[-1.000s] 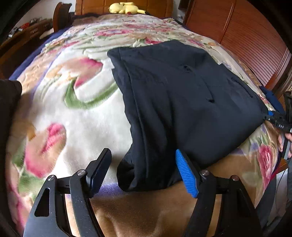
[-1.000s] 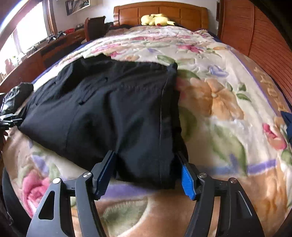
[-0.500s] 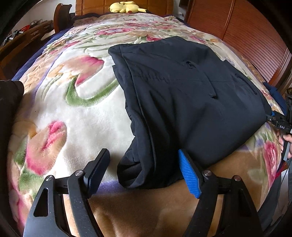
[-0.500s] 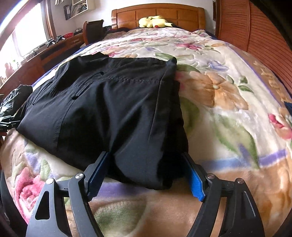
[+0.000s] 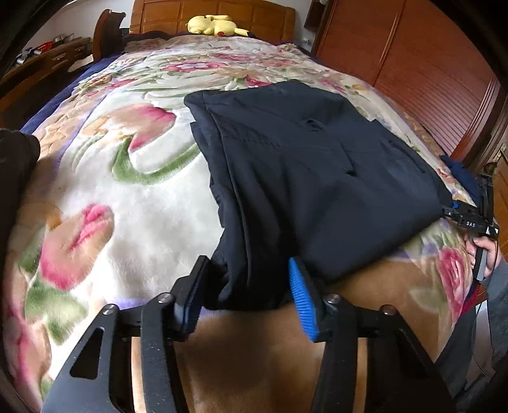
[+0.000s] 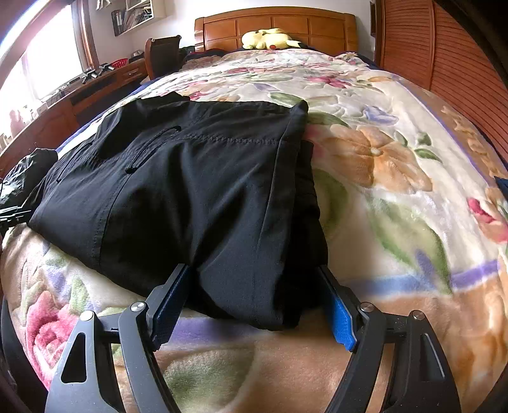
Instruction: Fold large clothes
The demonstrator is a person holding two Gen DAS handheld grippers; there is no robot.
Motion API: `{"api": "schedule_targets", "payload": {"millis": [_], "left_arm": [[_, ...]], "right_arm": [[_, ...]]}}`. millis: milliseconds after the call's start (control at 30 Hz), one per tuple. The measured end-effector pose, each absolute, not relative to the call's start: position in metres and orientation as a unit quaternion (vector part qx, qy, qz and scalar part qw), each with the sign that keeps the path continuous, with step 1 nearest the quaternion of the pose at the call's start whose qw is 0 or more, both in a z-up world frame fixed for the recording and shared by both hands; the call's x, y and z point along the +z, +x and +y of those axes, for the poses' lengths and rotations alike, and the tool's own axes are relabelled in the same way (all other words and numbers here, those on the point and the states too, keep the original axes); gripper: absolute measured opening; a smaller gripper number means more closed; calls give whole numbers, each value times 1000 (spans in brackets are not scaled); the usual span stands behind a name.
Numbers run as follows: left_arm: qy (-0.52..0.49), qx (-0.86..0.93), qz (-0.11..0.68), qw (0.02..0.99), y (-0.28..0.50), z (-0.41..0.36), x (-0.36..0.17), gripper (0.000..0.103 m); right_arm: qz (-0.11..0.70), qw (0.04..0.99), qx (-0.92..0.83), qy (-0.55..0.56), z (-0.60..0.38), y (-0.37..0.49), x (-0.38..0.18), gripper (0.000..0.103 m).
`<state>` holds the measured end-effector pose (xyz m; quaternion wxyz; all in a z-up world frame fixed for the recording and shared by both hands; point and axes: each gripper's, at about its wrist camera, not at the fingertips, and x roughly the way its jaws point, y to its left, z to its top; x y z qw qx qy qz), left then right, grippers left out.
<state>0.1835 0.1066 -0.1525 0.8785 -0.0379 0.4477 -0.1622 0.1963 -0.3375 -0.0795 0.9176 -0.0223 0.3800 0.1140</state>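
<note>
A pair of dark trousers (image 5: 304, 178) is lying folded on a flowered blanket (image 5: 104, 178) that is covering a bed, with the near end of the trousers sitting just short of the blanket's tan border. In the left wrist view, a wide stretch of bare blanket is lying open to the left of the trousers, running as far as a dark bundle (image 5: 16, 171) at the bed's left edge. The left gripper (image 5: 247, 295) is sitting at the near left corner of the trousers; its jaws have just been closing, and that corner is now bunching between the 2 pads, which look to be pressing on the cloth. To the right, the trousers' near edge is running along to the right gripper (image 5: 457, 206), which is showing at the far right of this view in a person's hand (image 5: 485, 251); white letters reading "DAS" are showing on its black body. Beyond it, a wooden wardrobe (image 5: 412, 63) is standing close along the bed's right side.

In the right wrist view, a wooden desk (image 6: 63, 104) is standing beside the bed at the left. The right gripper (image 6: 254, 301) is straddling the near right corner of the trousers with its jaws spread wide, both pads lying against the sides of the folded cloth; whether they are squeezing it cannot be told. To the right, open blanket is stretching away to the bed's edge. A yellow plush toy (image 6: 270, 38) is lying against the headboard (image 6: 276, 22) at the far end.
</note>
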Motion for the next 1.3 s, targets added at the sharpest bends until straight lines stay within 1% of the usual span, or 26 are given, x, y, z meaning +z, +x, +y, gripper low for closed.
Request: {"api": "schedule_targets", "payload": {"millis": [100,133,167,200,233,267,333,367,433,600,733,900,1033,1100,1167,1233,1267,1300], "left_arm": [[-50,-164,446,879,183,110,-153,40],[-53,-167,445,878,183,110,-153,35],[-55,-174,445,877,183,109,-152,27],[-56,-183,444,875,183,108,-151,21],[-51,-189,439,877,181,107,-148,18],[-42,-186,434,881,180,104,-142,16],[-35,-187,418,888,176,101,-129,14],[-34,-188,411,891,175,100,-123,13],[-32,-191,398,897,171,98,-109,12],[-27,-209,375,903,154,90,-84,11],[-38,-223,357,906,120,91,-72,11],[-48,-221,363,904,78,95,-71,11],[-38,-198,386,900,71,89,-81,12],[-29,-190,386,902,71,86,-82,14],[-28,-180,386,905,73,87,-81,23],[-23,-175,380,908,72,88,-78,28],[-19,-175,378,909,72,88,-77,32],[-15,-172,375,911,72,89,-76,36]], "right_arm": [[384,916,116,-24,-337,197,-79,79],[386,914,120,-21,-338,198,-78,75],[389,912,127,-15,-339,199,-78,68],[393,909,139,-7,-340,200,-77,63],[394,907,149,-2,-340,199,-75,51],[393,907,154,0,-340,199,-73,39],[389,907,162,-5,-339,195,-68,25],[383,909,162,-13,-337,192,-63,21],[373,913,162,-20,-335,186,-54,18],[343,924,171,-19,-339,165,-29,15],[327,927,181,-15,-348,129,-18,14],[338,921,194,-15,-363,78,-23,14],[365,914,175,-34,-366,69,-35,20],[364,915,164,-52,-364,69,-36,23],[360,918,160,-49,-364,68,-29,28],[354,921,158,-41,-365,64,-20,32],[351,923,154,-41,-368,63,-15,35],[346,925,148,-44,-368,62,-10,36]]}}
